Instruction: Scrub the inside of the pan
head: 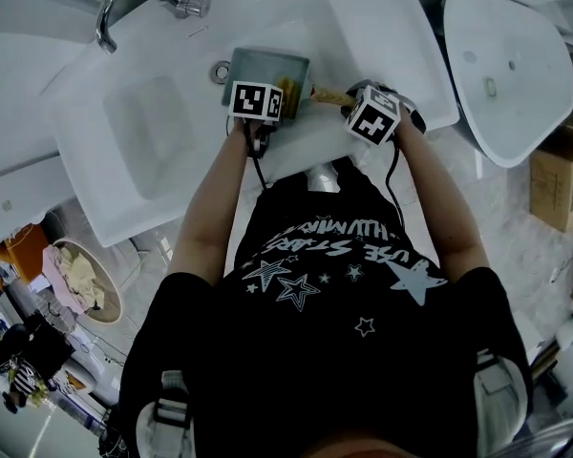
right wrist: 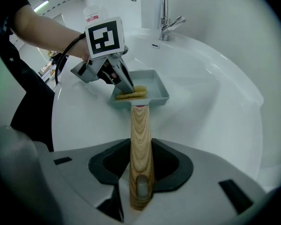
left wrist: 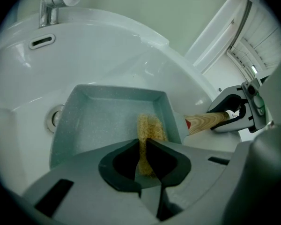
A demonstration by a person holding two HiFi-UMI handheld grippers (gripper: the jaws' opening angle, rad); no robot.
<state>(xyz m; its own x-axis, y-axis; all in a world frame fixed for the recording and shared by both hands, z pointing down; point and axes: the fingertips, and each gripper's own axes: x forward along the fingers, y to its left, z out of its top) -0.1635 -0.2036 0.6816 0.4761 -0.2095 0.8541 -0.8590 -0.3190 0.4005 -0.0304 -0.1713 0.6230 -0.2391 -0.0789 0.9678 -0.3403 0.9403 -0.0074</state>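
A square grey-green pan rests in the white sink, over the basin's near side. Its wooden handle points toward me. My right gripper is shut on that handle near its end. My left gripper is shut on a yellow scrub pad, which lies pressed against the pan's inner floor by the near right wall.
A chrome tap stands at the back of the sink, with the drain left of the pan. A second white basin lies to the right, cardboard boxes beyond it.
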